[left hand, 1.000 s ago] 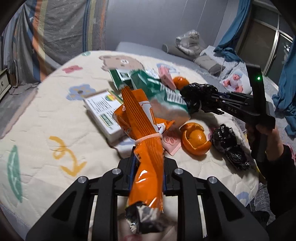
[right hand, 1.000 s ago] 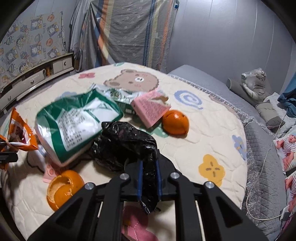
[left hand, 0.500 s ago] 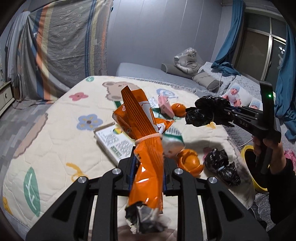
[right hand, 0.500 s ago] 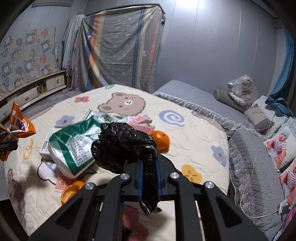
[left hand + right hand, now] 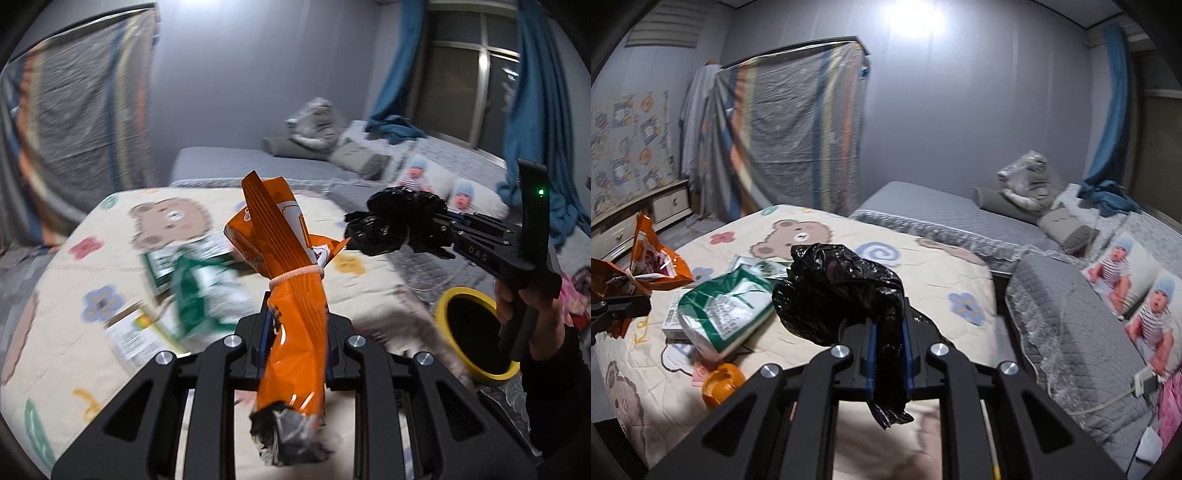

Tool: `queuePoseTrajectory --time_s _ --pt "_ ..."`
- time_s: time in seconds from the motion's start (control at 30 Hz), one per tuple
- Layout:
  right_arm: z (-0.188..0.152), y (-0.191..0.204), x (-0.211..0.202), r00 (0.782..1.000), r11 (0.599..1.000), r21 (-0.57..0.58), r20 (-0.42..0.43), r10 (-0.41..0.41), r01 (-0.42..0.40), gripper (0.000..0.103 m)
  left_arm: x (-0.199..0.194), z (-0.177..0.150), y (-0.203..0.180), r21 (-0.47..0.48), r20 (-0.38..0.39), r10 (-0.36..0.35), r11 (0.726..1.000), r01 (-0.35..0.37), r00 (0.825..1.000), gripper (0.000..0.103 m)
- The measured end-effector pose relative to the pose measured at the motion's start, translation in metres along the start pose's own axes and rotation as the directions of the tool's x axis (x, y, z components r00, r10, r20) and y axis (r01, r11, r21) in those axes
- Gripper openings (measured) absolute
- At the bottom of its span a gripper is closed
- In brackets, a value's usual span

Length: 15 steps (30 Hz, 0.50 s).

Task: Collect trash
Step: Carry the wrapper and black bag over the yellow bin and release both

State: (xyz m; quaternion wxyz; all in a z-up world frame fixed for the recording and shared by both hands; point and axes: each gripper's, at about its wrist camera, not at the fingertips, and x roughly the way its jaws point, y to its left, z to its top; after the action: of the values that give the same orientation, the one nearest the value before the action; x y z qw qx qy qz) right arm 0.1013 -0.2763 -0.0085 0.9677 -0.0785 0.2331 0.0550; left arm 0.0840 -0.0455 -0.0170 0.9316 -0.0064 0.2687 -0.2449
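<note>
My left gripper [image 5: 297,321] is shut on an orange snack bag [image 5: 291,288] tied with a rubber band, held up above the bed. My right gripper [image 5: 888,332] is shut on a crumpled black plastic bag [image 5: 838,291], also lifted clear of the quilt. In the left wrist view the right gripper [image 5: 424,230] with the black bag [image 5: 399,221] hangs over a yellow-rimmed bin [image 5: 476,334] beside the bed. The orange bag [image 5: 650,262] shows at the far left of the right wrist view.
On the cartoon quilt [image 5: 934,280] lie a green-and-white packet [image 5: 727,310], a flat box [image 5: 674,323], orange peel [image 5: 722,382] and a pink wrapper. A grey bed with pillows and a baby-print cushion [image 5: 1126,280] stands to the right. A hand [image 5: 532,310] holds the right gripper.
Both grippers rose from the quilt and drew back with their loads. The trash left on the quilt dropped lower in view, and the yellow-rimmed bin came into sight.
</note>
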Motion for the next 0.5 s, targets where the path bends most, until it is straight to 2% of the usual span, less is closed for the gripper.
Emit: queuePoseTrajectory --time_s 0.13,0.3,0.5 --pt "-0.015 -0.029 -0.016 0.997 0.996 0.039 -0.002 -0.075 0.075 0.01 0.02 0.011 -0.035 0.062 -0.007 -0.078 0.995 0.079 0.997 0.02" --pt "-0.04 -0.064 -0.039 0.984 0.979 0.103 -0.02 -0.177 0.178 0.01 0.047 0.018 -0.081 0.128 -0.038 -0.178 0.975 0.181 0.983 0.02" --pt "-0.073 -0.102 -0.072 0.948 0.934 0.165 -0.057 -0.313 0.319 0.01 0.074 0.02 -0.129 0.188 -0.079 -0.276 0.94 0.286 0.958 0.02"
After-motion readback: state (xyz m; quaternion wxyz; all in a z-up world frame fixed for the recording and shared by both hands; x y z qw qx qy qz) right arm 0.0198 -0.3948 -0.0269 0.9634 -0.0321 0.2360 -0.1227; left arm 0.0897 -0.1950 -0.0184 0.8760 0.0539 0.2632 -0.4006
